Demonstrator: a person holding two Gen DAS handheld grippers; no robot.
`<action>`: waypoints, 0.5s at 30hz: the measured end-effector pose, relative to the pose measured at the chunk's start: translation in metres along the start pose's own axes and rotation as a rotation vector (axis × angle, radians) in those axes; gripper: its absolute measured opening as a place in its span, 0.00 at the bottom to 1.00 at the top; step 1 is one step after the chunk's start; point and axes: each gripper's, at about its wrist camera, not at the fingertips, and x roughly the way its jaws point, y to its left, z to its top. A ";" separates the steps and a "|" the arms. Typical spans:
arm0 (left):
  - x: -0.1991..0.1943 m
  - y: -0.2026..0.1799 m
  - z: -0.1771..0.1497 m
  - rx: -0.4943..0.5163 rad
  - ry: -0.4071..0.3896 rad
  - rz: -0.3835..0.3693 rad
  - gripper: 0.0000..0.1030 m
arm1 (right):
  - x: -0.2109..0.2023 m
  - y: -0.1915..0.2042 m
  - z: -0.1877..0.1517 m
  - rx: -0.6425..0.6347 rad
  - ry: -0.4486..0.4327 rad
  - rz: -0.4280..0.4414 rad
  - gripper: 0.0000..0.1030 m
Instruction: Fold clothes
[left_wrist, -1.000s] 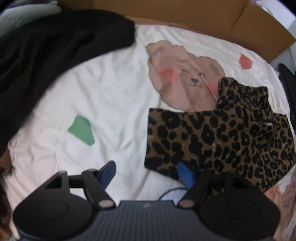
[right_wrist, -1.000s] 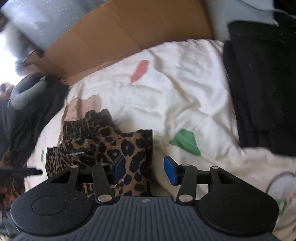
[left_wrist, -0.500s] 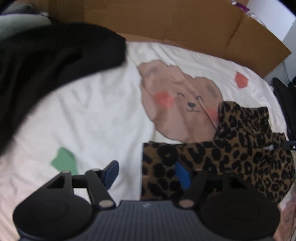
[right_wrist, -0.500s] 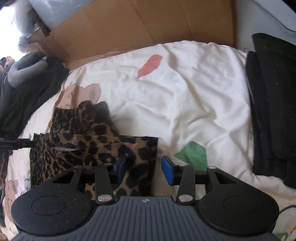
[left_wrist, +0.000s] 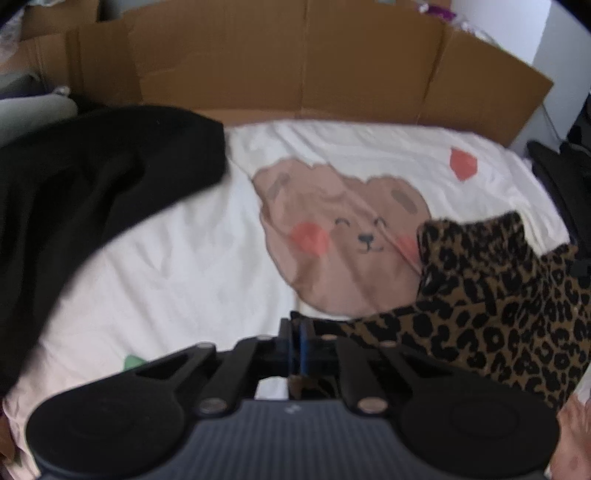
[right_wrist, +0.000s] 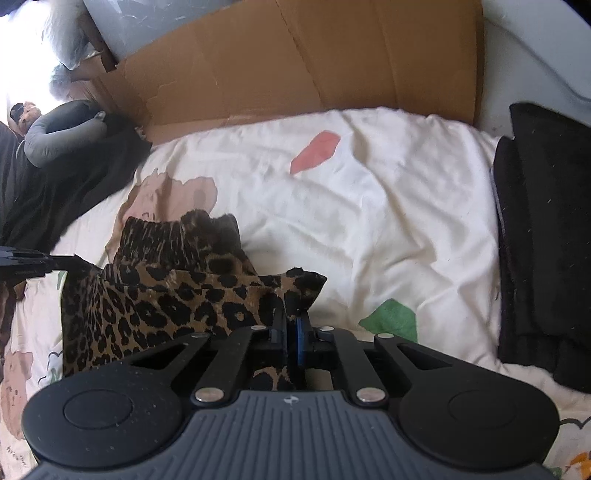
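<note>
The left gripper, at lower centre of its frame, has its blue pads pinched together on a corner of the brown-and-black leopard-print fabric garment, which spreads to the lower right over the white bedsheet with a bear print. The right gripper is likewise clamped on the garment's opposite corner. Black clothing lies upper left.

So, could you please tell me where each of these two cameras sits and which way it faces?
Left wrist: on the left gripper, facing cardboard across the bear-print sheet; its shut fingers pinch the leopard-print garment.
Right wrist: on the right gripper, facing the same way, pinching the garment's other corner; folded black clothes lie to its right.
Shared: garment, sheet, cardboard.
</note>
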 end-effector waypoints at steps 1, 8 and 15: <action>-0.002 0.002 0.002 -0.014 -0.009 -0.002 0.04 | -0.001 -0.001 0.000 0.012 -0.006 -0.004 0.03; 0.021 0.008 0.002 -0.074 0.025 -0.045 0.06 | 0.014 -0.007 0.000 0.030 0.031 -0.036 0.12; 0.034 0.008 -0.006 -0.109 0.054 -0.066 0.47 | 0.021 -0.004 0.005 0.013 0.027 -0.044 0.46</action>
